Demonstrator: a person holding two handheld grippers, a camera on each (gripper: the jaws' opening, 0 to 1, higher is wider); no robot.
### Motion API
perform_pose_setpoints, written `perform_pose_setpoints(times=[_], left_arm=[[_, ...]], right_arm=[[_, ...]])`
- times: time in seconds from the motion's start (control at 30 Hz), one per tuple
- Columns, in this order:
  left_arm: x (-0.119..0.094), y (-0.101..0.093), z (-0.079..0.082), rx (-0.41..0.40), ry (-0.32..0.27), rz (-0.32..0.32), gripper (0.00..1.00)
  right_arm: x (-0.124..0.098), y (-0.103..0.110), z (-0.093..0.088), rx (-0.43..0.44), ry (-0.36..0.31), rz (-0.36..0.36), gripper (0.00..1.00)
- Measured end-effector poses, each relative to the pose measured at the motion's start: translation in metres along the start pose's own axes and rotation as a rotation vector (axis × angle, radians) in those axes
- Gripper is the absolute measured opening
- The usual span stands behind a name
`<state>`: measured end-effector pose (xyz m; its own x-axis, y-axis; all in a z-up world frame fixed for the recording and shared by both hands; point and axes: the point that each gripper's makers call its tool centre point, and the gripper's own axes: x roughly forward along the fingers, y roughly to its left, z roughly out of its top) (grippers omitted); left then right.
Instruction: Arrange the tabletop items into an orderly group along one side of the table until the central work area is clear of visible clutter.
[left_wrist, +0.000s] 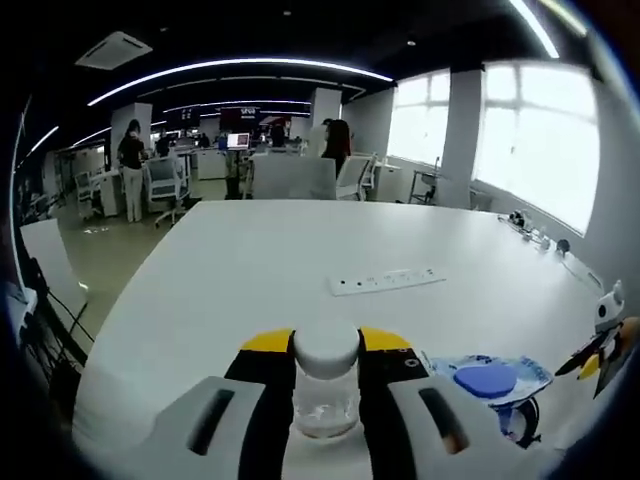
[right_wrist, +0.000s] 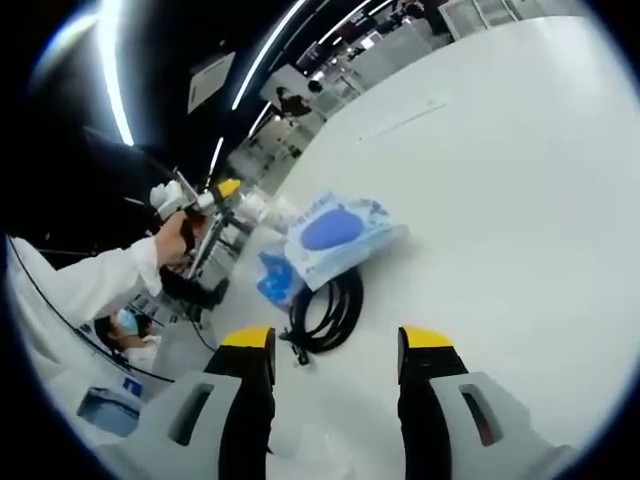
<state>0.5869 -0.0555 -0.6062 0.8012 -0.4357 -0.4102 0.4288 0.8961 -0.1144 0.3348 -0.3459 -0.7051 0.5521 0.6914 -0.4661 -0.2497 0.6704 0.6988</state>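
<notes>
A clear jar (left_wrist: 326, 385) is pinched by the left hand-held gripper (left_wrist: 327, 350) at lower centre; the right hand-held gripper (right_wrist: 337, 345) is held spread below a blue packet (right_wrist: 340, 233) and black cable (right_wrist: 325, 310) on the tabletop (right_wrist: 500, 200)

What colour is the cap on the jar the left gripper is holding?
White. The cap tops a clear jar, best seen in the left gripper view.

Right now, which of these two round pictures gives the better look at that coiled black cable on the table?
The right gripper view: the coiled black cable lies there in full, on the white table beside the blue-and-white packet. In the left gripper view only a small arc of the cable peeks out under the packet, behind the jaws.
</notes>
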Motion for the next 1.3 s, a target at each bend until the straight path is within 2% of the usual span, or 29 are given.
perform_pose_setpoints(times=[0.23,0.33,0.4,0.5,0.77,0.87,0.9,0.97,1.03,1.07,1.3], left_arm=[[-0.001,-0.003,-0.001,0.003,0.002,0.012,0.23],[-0.001,-0.006,-0.003,0.011,0.003,0.008,0.27],[0.0,-0.008,-0.003,0.018,0.002,0.001,0.23],[0.002,-0.011,-0.003,0.023,0.002,-0.007,0.24],[-0.001,-0.004,-0.001,0.016,0.001,0.034,0.38],[-0.006,0.006,0.005,0.014,-0.027,0.071,0.5],[-0.007,0.008,0.007,0.013,-0.036,0.076,0.58],[-0.012,0.014,0.017,-0.011,-0.093,0.101,0.73],[-0.015,0.017,0.023,-0.047,-0.13,0.108,0.92],[-0.016,0.018,0.024,-0.057,-0.135,0.108,0.99],[-0.028,0.015,0.026,-0.039,-0.141,0.1,1.0]], right_arm=[[-0.001,-0.001,0.0,0.003,-0.002,-0.004,0.48],[-0.002,-0.001,0.0,-0.001,0.001,-0.002,0.48],[-0.002,-0.001,0.0,-0.002,0.002,-0.003,0.48],[-0.002,0.0,0.0,0.0,-0.001,-0.003,0.48],[-0.003,0.002,-0.006,0.0,0.009,0.002,0.48],[-0.004,0.002,-0.006,0.0,0.008,0.0,0.48],[-0.005,0.002,-0.006,-0.001,0.008,-0.001,0.48],[-0.005,0.003,-0.006,-0.004,0.007,-0.001,0.48],[-0.006,0.005,-0.005,-0.007,0.003,0.0,0.48],[-0.006,0.006,-0.005,-0.008,0.002,0.0,0.48],[-0.008,0.015,-0.006,-0.025,-0.009,0.005,0.48]])
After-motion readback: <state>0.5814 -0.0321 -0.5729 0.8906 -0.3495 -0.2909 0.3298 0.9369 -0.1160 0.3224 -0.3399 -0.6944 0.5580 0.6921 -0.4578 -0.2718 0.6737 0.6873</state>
